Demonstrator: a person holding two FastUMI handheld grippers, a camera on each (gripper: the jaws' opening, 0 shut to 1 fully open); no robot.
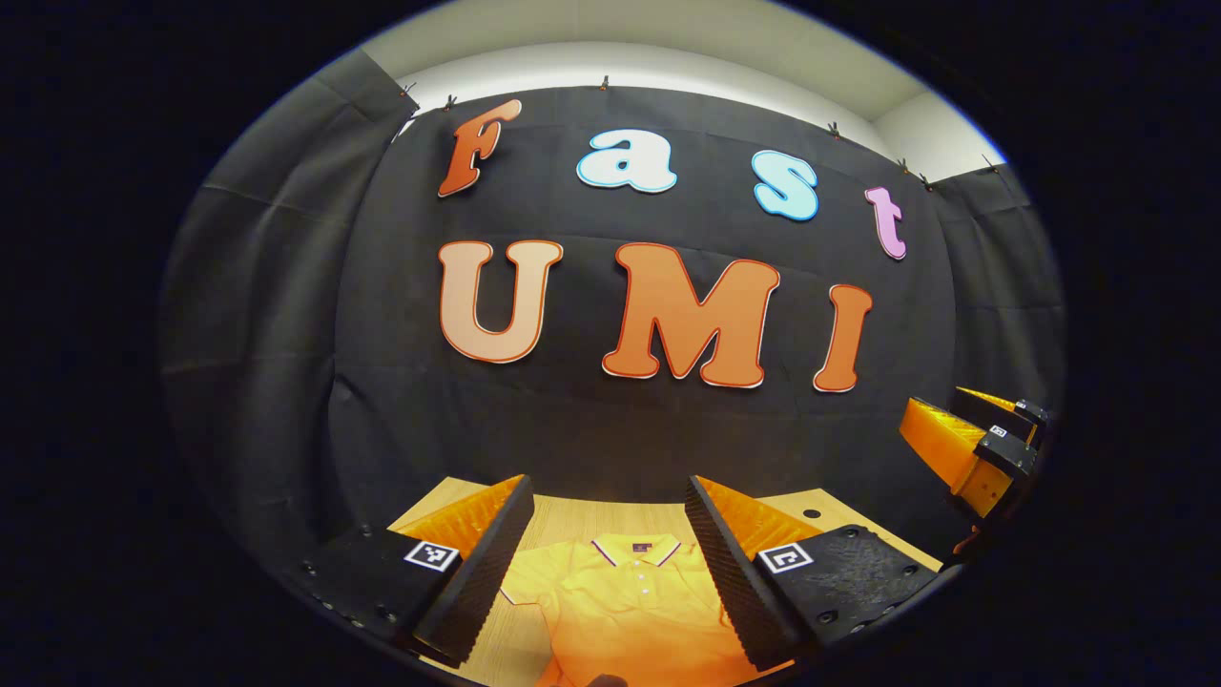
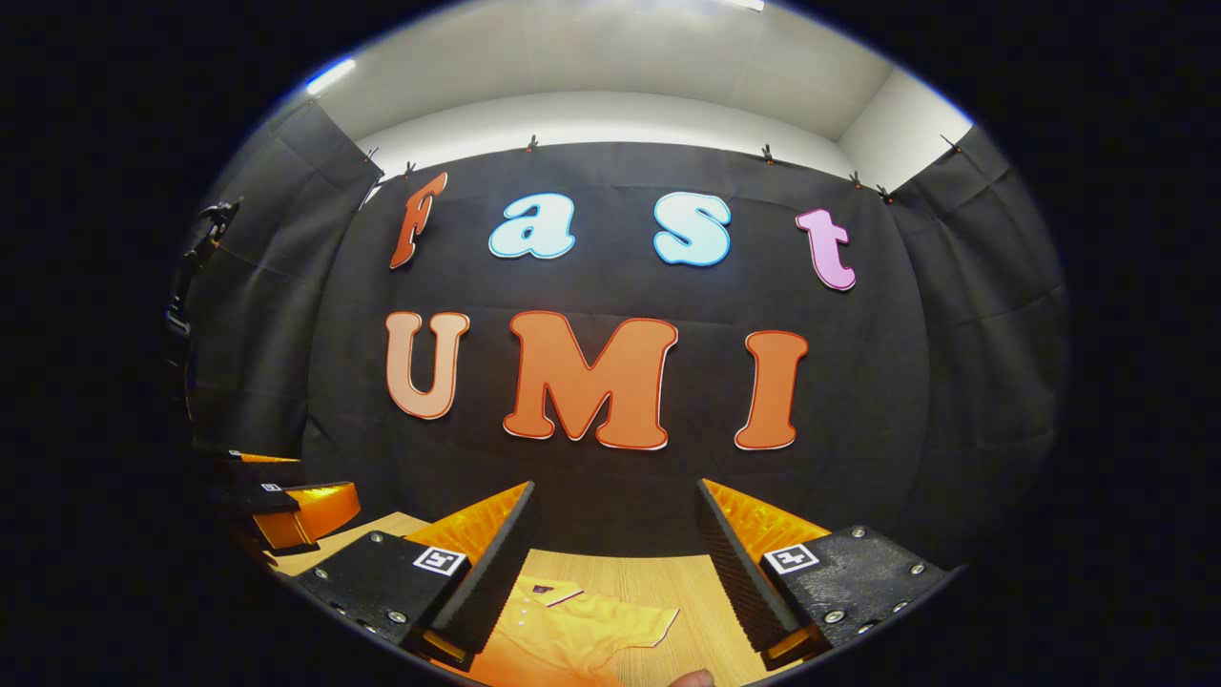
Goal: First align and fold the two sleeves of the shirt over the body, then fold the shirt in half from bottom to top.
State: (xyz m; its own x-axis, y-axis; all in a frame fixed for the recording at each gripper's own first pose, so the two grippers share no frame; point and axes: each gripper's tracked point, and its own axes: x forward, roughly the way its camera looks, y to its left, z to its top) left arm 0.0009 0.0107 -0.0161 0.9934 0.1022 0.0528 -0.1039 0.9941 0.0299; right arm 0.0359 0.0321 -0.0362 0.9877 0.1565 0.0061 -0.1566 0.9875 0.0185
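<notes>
Shirt (image 1: 625, 596) lies flat below both raised, spread tools.

This is a recording booth set up in a plain room, not a home: black cloth (image 2: 610, 477) hangs as a backdrop on three sides, pinned along its top edge by small clips (image 2: 531, 143). Above it show a bare white wall (image 2: 610, 114) and ceiling (a light strip, probably, at the upper left). A light wooden table (image 2: 658, 572) stands before the cloth.
</notes>
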